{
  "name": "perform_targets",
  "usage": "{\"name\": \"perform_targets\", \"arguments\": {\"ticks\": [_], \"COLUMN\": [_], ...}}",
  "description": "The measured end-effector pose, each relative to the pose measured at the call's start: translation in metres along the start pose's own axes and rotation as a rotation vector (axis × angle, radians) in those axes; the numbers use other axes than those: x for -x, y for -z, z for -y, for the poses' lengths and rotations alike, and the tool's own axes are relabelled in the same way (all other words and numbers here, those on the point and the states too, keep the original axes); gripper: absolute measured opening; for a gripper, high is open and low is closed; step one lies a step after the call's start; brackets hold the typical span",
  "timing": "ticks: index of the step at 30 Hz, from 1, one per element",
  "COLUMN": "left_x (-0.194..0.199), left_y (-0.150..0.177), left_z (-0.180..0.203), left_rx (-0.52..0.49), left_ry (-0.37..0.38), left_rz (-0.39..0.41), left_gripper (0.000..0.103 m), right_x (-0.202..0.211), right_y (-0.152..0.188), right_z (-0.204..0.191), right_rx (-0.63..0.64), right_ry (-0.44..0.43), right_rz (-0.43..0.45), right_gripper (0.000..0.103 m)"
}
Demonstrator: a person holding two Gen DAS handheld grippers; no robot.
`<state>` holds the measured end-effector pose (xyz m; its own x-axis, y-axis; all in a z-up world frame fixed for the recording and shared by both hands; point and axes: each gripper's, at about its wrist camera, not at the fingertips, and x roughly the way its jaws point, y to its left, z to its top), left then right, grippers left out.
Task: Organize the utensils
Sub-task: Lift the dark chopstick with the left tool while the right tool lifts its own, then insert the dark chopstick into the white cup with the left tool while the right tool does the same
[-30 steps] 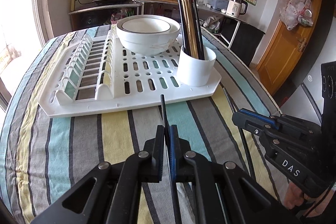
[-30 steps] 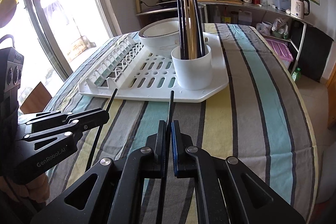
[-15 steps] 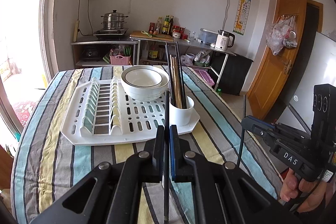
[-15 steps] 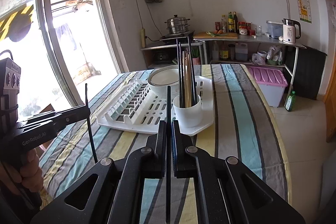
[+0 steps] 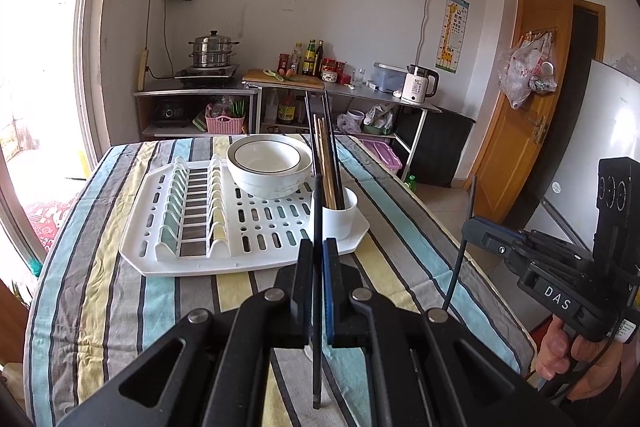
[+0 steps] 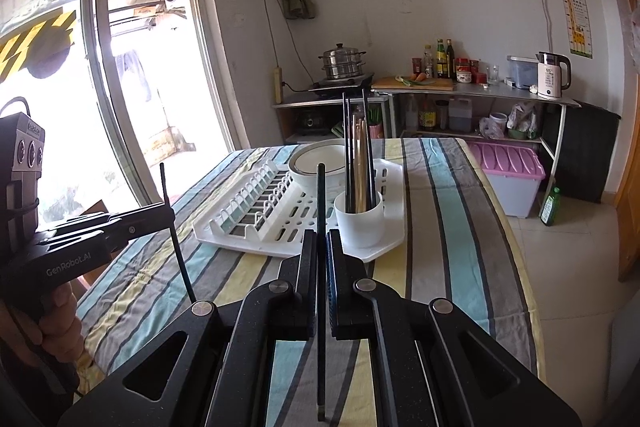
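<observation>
Gripping black chopstick [image 5: 317,227] in left claw [image 5: 318,251] | right claw [image 6: 322,243] clamping second chopstick [image 6: 321,211]

Steamer pot [image 5: 213,49], kettle [image 5: 419,87], striped tablecloth [image 5: 100,267]

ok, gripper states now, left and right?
Left gripper: shut on a black chopstick.
Right gripper: shut on another black chopstick.

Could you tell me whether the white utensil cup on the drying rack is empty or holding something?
Holding something: the utensil cup stands upright on the drying rack with several chopsticks rising from it.
</observation>
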<state>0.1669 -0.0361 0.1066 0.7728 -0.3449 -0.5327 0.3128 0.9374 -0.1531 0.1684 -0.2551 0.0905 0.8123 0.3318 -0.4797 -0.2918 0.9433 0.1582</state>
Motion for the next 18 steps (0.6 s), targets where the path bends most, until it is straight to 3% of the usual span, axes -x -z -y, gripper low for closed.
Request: {"name": "perform_targets", "arguments": {"ticks": [7, 18], "left_x": [0.0, -0.026], "left_y": [-0.017, -0.076], "left_z": [0.005, 0.013], "left_rx": [-0.018, -0.043], "left_ry": [0.01, 0.047], "left_rz": [0.022, 0.035], "left_gripper": [0.005, 0.005], "right_x": [0.004, -0.008], "right_y": [-0.014, -0.067], "right_z": [0.004, 0.013], "right_rx": [0.003, 0.034], "right_ry": [0.009, 0.025], "right_rz": [0.031, 0.092], "right_gripper": [0.004, 0.004]}}
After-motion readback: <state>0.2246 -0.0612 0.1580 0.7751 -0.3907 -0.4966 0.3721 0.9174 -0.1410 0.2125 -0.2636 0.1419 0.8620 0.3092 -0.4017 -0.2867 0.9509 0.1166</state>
